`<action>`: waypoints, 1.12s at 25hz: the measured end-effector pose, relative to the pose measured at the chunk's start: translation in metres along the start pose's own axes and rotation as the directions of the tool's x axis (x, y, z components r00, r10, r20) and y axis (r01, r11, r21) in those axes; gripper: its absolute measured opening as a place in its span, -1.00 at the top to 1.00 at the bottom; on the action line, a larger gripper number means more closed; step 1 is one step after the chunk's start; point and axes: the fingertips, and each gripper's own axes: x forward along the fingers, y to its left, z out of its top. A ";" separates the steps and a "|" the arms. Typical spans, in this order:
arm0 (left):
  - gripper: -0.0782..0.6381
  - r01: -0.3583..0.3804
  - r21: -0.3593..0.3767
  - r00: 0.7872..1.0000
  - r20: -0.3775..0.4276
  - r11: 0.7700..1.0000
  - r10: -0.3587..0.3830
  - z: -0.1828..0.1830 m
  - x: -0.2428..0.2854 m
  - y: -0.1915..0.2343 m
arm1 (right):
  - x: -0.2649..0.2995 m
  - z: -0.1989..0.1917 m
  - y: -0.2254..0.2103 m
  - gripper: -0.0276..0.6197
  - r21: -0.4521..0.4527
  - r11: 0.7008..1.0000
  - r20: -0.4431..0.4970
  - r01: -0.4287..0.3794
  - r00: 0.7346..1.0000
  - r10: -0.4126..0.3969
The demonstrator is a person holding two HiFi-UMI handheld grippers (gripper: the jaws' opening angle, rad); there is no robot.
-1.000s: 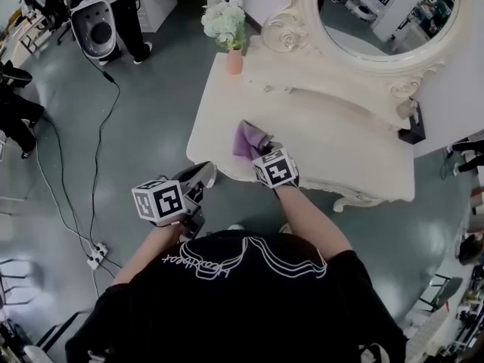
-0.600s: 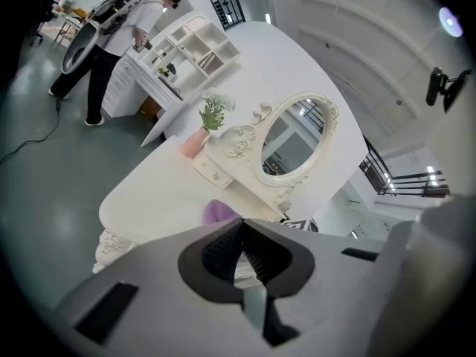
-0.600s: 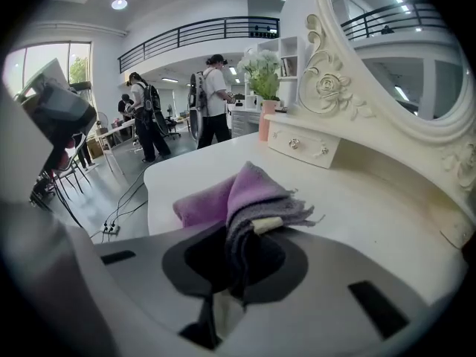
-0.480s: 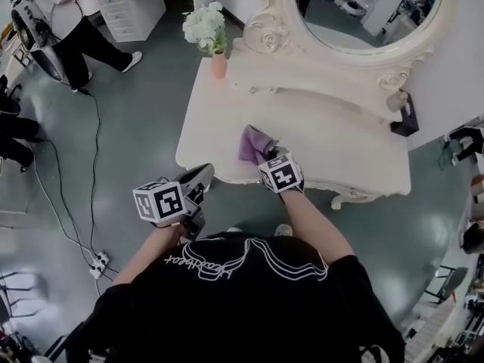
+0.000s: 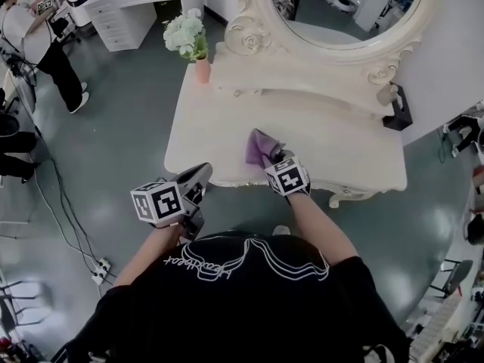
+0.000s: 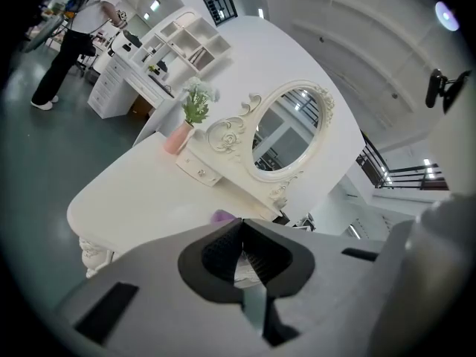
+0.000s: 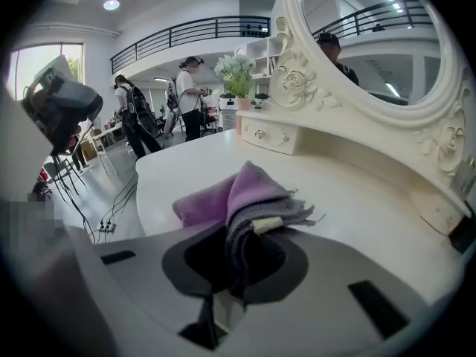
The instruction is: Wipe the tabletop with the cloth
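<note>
- Right gripper (image 7: 245, 253): jaws clamped on a fold of the purple fabric cloth (image 7: 232, 193), which lies bunched on the cream, curved-edged tabletop (image 5: 215, 127), near its front edge.
- Left gripper (image 6: 239, 236): jaws pressed together with nothing between them, held off the table's front-left corner.
- Pink vase of white flowers (image 5: 203, 69): back-left corner, well apart from the cloth.

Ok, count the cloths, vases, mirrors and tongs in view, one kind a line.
cloth: 1
vase: 1
mirror: 1
left tongs, right tongs: 2
Total: 5
</note>
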 end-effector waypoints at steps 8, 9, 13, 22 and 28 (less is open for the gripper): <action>0.77 -0.015 0.004 1.000 0.006 1.000 0.015 -0.004 0.018 -0.020 | -0.017 -0.019 -0.035 0.76 -0.021 1.000 -0.023 0.009 1.000 -0.010; 0.77 -0.019 0.004 1.000 0.006 1.000 0.019 -0.005 0.020 -0.022 | -0.019 -0.021 -0.038 0.76 -0.022 1.000 -0.024 0.009 1.000 -0.010; 0.77 -0.018 0.006 1.000 0.002 1.000 0.018 -0.008 0.030 -0.032 | -0.027 -0.031 -0.053 0.76 -0.022 1.000 -0.031 0.012 0.999 -0.013; 0.77 -0.007 0.027 1.000 -0.025 1.000 0.008 -0.017 0.061 -0.056 | -0.045 -0.052 -0.089 0.76 -0.014 0.999 -0.029 0.039 0.999 -0.040; 0.77 0.011 0.042 0.999 -0.040 0.999 -0.009 -0.021 0.078 -0.074 | -0.057 -0.064 -0.106 0.76 0.004 0.999 -0.034 0.049 0.998 -0.049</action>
